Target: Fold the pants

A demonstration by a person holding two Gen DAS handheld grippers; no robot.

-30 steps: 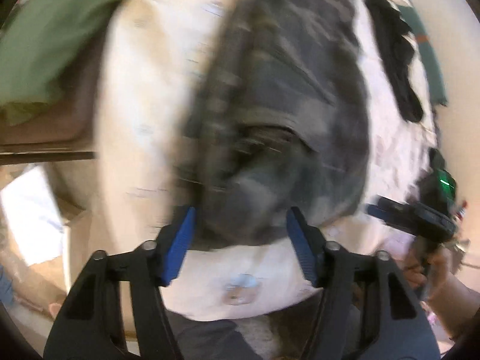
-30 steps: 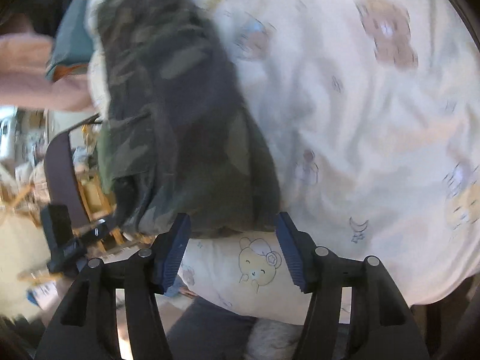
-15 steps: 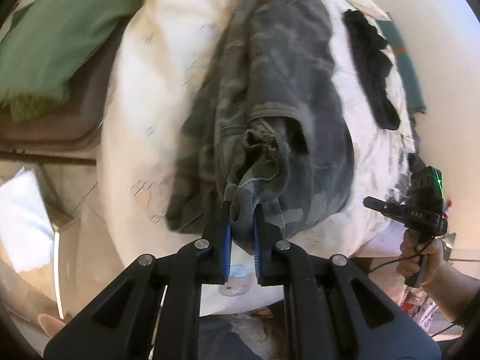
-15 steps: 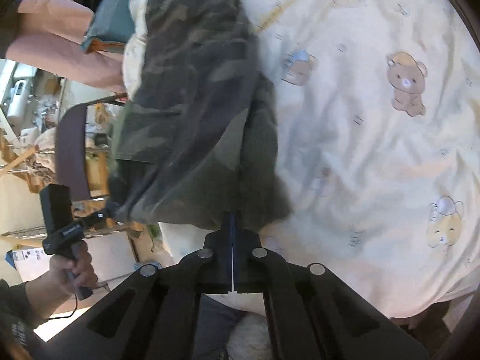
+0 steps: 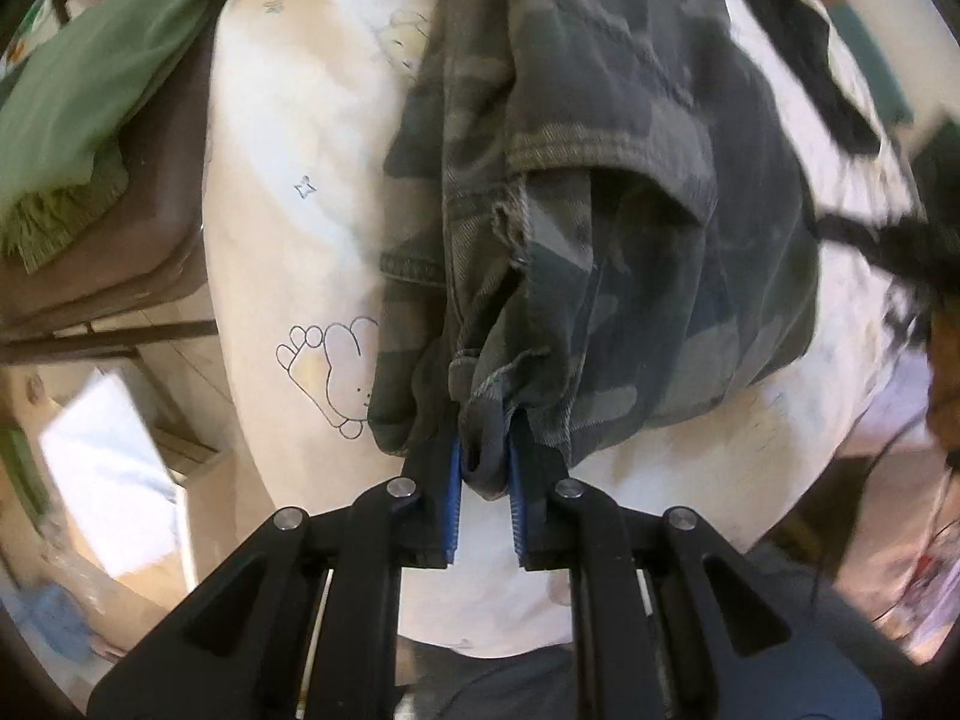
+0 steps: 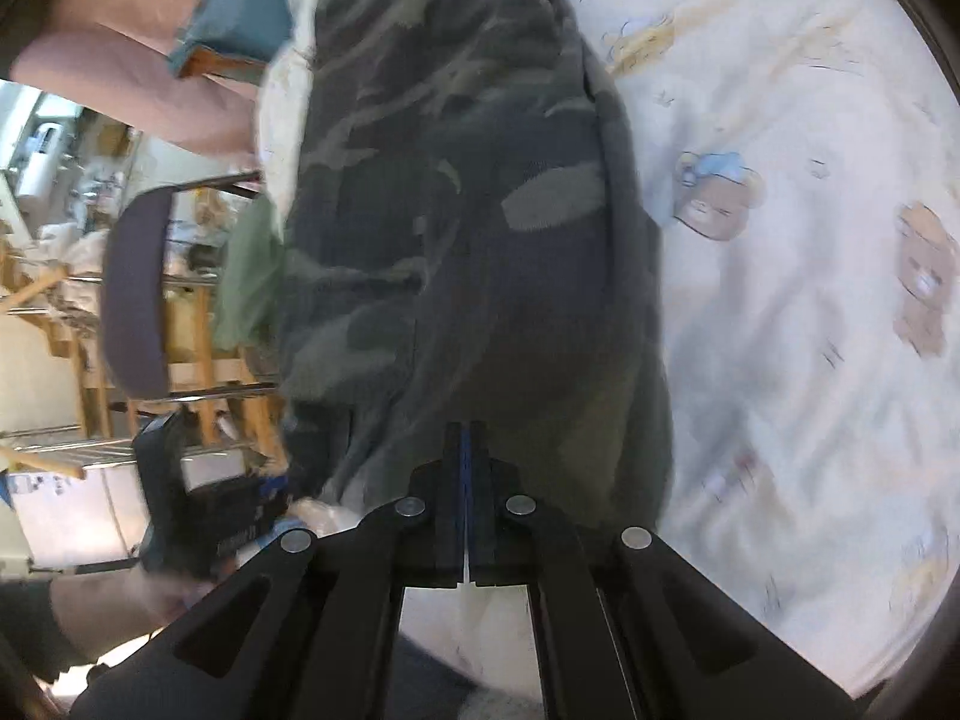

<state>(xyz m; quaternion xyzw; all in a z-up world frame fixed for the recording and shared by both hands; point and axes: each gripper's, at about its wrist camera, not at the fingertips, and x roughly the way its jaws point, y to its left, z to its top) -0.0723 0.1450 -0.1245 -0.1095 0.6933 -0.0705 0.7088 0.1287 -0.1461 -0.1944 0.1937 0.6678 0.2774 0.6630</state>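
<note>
On the bed (image 5: 282, 192), camouflage pants (image 5: 630, 192) stretch lengthwise away from both tools. Left tool (image 5: 485, 474) pinches a bunched hem at the near end; right tool (image 6: 466, 462), fully closed, nips the near edge, so any fold should carry away along that axis.

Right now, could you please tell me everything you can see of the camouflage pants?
The camouflage pants are grey-green woven cotton by the look, creased, with stitched hems and a frayed seam. They lie lengthwise on a cream bedsheet printed with cartoon bears, layers overlapping. The left gripper is clamped on a bunched edge at the near end. The right gripper is shut against the near edge too, though that view is too dark to show fabric between its pads.
</note>
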